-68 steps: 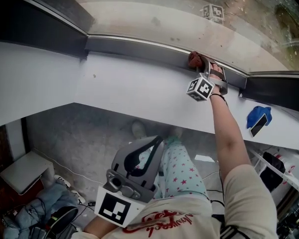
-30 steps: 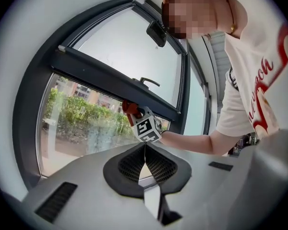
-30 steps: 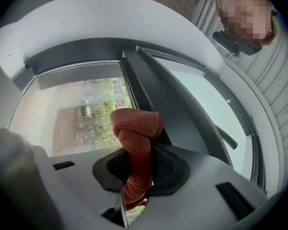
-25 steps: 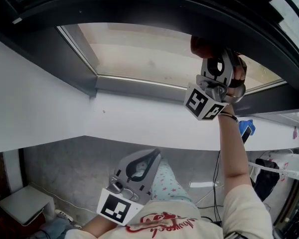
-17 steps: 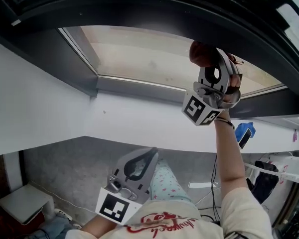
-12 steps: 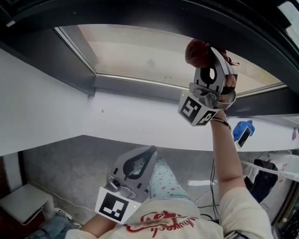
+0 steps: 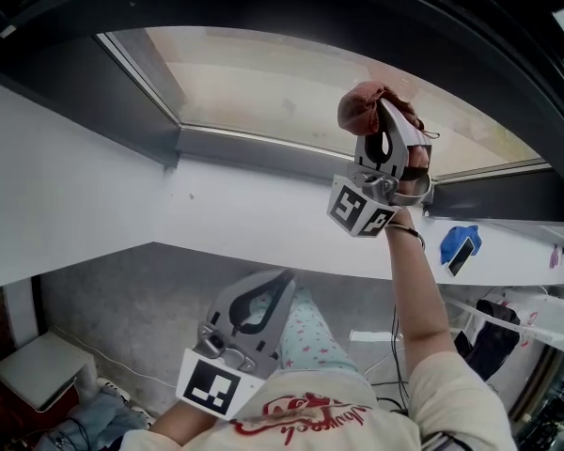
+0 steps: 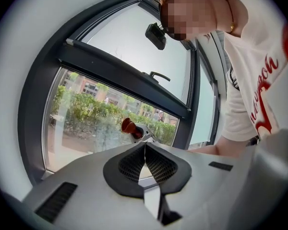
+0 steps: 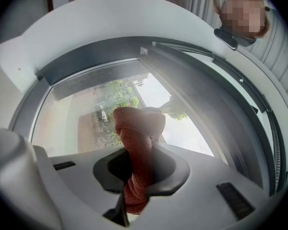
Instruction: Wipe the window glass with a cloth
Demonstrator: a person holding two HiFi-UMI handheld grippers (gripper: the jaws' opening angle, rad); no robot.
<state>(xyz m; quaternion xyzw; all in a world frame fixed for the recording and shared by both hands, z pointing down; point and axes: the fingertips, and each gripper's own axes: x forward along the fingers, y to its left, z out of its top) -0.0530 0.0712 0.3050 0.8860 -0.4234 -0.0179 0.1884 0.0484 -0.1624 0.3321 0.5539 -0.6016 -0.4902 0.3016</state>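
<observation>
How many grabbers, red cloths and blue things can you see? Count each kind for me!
Grippers: 2 (left gripper, right gripper)
Red cloths: 1 (red cloth, pinched in the right gripper)
Blue things: 1 (blue item)
Total: 4

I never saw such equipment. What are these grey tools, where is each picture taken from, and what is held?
No robot here: a person holds a grey two-jaw gripper in each hand. One picture comes from a camera on the person's head, the other two from cameras riding on the grippers. The right gripper is shut on a reddish cloth, held up at the window glass. The left gripper, low near the person's body, is shut and empty. On the white sill lies a blue item.
</observation>
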